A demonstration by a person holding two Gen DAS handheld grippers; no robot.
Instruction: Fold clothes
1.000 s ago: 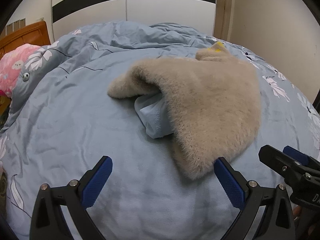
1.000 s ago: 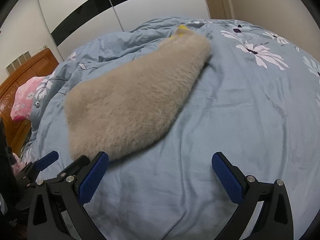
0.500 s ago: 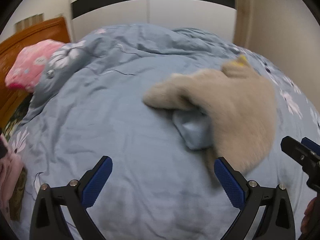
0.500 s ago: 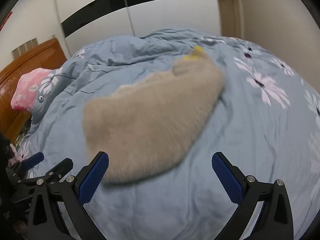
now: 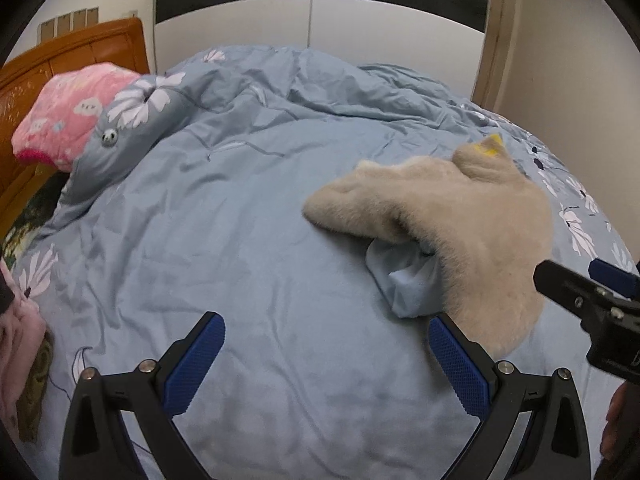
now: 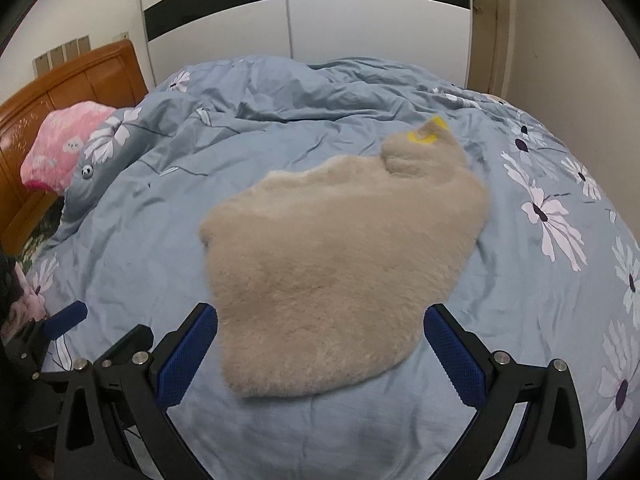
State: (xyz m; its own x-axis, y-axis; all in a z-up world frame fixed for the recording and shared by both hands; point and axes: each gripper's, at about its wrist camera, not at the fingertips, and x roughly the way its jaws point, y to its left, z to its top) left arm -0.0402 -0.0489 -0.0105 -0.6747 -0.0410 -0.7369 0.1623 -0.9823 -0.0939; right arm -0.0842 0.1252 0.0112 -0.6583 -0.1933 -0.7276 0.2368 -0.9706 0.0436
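Note:
A beige fluffy garment lies folded on the blue floral bedspread, with a yellow patch at its far tip. In the left wrist view the garment lies to the right, with a fold of pale blue lining showing under its edge. My left gripper is open and empty, above bare bedspread to the left of the garment. My right gripper is open and empty, its jaws either side of the garment's near edge; it also shows in the left wrist view.
A pink pillow lies at the far left by the wooden headboard. A white and black wardrobe stands behind the bed. Pink cloth sits at the left edge. The duvet is rumpled at the back.
Both grippers have pulled back and swung left. The garment now sits further right in the left view and centred in the right view. Both stay open.

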